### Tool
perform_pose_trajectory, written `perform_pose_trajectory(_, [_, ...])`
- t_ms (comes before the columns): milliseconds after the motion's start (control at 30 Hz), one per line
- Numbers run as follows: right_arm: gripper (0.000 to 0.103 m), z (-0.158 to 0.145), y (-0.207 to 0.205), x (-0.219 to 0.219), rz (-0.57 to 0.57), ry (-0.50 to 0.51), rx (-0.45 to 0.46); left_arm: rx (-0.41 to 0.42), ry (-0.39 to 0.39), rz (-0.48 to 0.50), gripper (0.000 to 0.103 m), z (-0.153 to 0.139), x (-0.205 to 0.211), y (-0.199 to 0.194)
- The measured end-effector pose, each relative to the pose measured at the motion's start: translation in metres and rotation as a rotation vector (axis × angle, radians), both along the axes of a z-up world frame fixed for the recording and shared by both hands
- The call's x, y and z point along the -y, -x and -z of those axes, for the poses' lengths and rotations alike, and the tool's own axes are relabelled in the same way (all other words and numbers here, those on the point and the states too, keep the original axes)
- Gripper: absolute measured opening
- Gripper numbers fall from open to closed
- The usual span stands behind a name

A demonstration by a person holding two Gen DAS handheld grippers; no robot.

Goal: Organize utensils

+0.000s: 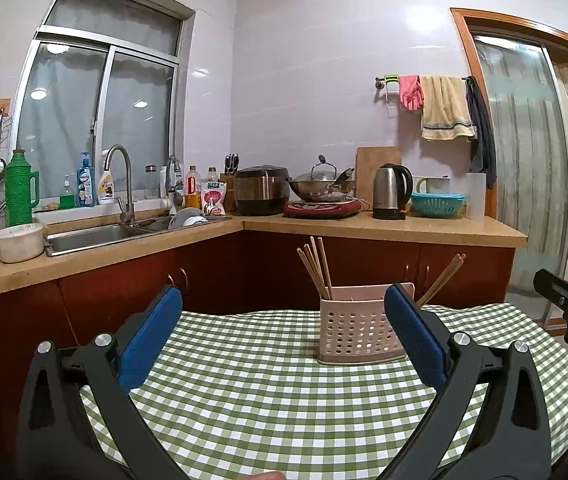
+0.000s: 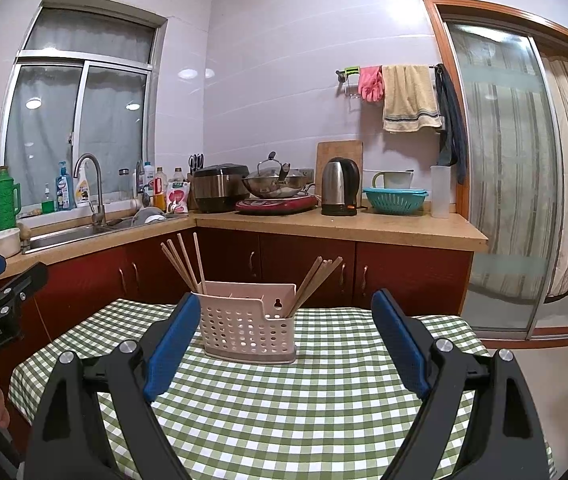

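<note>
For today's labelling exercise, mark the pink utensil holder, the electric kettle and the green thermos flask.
pink utensil holder [image 2: 244,330]: right wrist view, perforated front wall.
electric kettle [image 2: 337,188]: right wrist view, steel body.
green thermos flask [image 1: 19,192]: left wrist view, ribbed body.

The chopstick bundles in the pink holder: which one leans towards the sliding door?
The bundle at the holder's right end; it tilts right towards the door, while the left bundle fans leftward.

i see the utensil holder [image 2: 250,330] standing on the table [image 2: 284,400], chopsticks [image 2: 182,260] in its left end, more chopsticks [image 2: 317,280] in its right, the kitchen counter [image 2: 343,228] behind.
</note>
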State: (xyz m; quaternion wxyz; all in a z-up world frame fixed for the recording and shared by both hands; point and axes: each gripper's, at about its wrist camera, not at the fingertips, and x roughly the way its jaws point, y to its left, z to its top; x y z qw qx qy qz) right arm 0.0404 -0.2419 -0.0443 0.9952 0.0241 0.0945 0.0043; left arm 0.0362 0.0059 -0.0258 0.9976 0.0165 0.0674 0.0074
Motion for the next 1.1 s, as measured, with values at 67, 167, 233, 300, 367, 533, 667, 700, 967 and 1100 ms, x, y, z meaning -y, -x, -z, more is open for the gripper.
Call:
perform_pose_trajectory(67, [0.085,0.0,-0.001,0.0,0.0,0.0,0.0,-0.006,0.003,0.004,0.099,0.001,0.001,-0.001])
perform_pose_trajectory(167, [0.085,0.0,-0.001,0.0,0.0,0.0,-0.001,-0.013,0.016,0.017,0.099,0.002,0.0,-0.003])
perform_pose_trajectory(233, [0.085,0.0,0.0,0.0,0.001,0.0,-0.003,-0.016,0.025,0.027,0.099,0.002,-0.001,-0.004])
perform_pose_trajectory(300, [0.085,0.0,0.0,0.0,0.0,0.0,-0.002,-0.013,0.023,0.035,0.099,0.002,-0.001,-0.004])
perform_pose_trajectory(367, [0.085,0.001,-0.001,-0.001,-0.001,0.0,-0.003,-0.007,0.019,0.039,0.099,0.003,0.0,-0.003])
perform_pose_trajectory(533, [0.085,0.005,-0.003,-0.002,-0.002,0.001,-0.009,0.011,0.016,0.031,0.099,0.003,0.002,-0.001])
perform_pose_trajectory(667, [0.085,0.009,-0.006,-0.001,-0.003,0.0,-0.014,0.015,0.034,0.029,0.099,0.006,0.0,-0.002])
perform_pose_trajectory(700, [0.085,0.01,-0.006,-0.001,-0.004,0.0,-0.016,0.012,0.034,0.032,0.099,0.006,0.0,-0.003])
perform_pose_trajectory(967, [0.085,0.016,-0.011,0.002,0.002,-0.005,-0.029,-0.063,0.022,0.042,0.099,0.019,-0.002,-0.025])
perform_pose_trajectory(1100, [0.085,0.026,-0.022,0.009,0.009,-0.012,-0.055,-0.128,-0.015,0.015,0.099,0.037,-0.003,-0.049])
